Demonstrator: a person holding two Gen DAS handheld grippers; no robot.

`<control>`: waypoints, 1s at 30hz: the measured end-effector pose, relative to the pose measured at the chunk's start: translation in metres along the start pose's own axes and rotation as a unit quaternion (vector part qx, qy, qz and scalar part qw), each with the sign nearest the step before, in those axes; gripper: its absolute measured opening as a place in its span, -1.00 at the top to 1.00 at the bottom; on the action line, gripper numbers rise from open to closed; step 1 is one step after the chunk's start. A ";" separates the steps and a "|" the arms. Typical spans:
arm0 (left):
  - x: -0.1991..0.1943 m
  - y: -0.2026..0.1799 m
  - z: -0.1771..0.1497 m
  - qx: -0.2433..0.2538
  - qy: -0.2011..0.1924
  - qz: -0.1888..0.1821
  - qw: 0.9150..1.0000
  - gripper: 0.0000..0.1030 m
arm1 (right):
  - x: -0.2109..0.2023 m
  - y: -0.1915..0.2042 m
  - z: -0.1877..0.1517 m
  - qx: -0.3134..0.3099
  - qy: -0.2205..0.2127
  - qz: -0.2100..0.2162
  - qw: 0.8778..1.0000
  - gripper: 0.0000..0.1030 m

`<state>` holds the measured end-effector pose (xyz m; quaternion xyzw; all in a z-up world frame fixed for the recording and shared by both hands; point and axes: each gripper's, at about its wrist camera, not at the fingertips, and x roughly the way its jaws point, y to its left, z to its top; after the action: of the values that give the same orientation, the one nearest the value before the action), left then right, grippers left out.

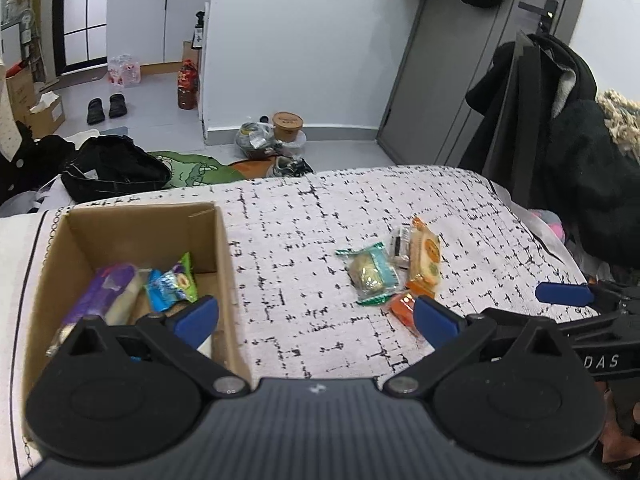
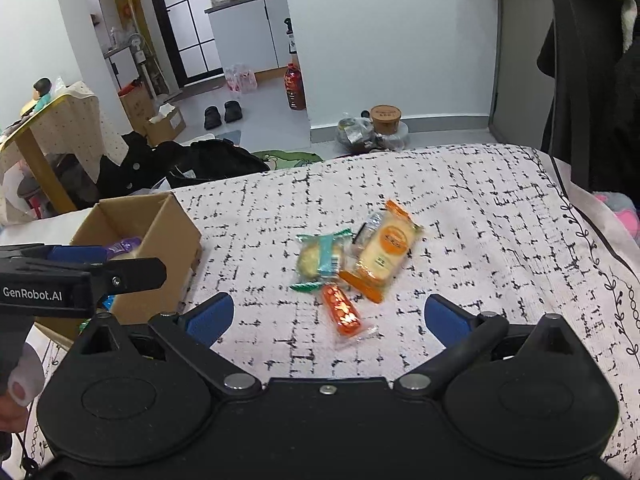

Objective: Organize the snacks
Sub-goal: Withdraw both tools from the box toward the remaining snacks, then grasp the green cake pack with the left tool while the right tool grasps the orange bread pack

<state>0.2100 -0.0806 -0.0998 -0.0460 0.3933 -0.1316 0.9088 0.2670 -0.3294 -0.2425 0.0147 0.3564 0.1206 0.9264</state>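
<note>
On the patterned bed, four wrapped snacks are lying at twelve o'clock of the right gripper, whose fingers are standing fully apart, empty. The left gripper, equally spread and empty, is hovering by the cardboard box. Judged next: closing on the orange packet.

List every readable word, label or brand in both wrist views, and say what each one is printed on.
"GenRobot.AI": white print on the side of the black left gripper, seen from the right wrist view.
"DAS": partial white letters on the black right gripper body, at the left wrist view's right edge; the rest is cut off.
Print on the orange-and-cream snack packet, the small orange wrapper, the teal wrapper and the brown lidded tub: too small or blurred to read.
</note>
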 end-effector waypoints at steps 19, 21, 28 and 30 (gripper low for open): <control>0.044 -0.037 0.005 0.011 0.033 -0.017 0.999 -0.88 | 0.013 -0.049 -0.009 0.042 0.022 -0.011 0.999 -0.77; 0.051 -0.036 0.008 0.007 0.036 -0.014 0.999 -0.79 | 0.017 -0.054 -0.009 0.046 0.025 -0.011 0.999 -0.70; 0.077 -0.038 0.014 -0.006 0.048 -0.010 0.999 -0.62 | 0.035 -0.066 -0.002 0.070 0.032 -0.006 0.997 -0.57; 0.085 -0.039 0.015 -0.007 0.052 -0.008 0.999 -0.58 | 0.042 -0.067 0.001 0.074 0.033 -0.002 0.997 -0.55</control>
<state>0.2691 -0.1420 -0.1416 -0.0488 0.4407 -0.1386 0.8855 0.3117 -0.3849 -0.2768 0.0785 0.3951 0.0922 0.9106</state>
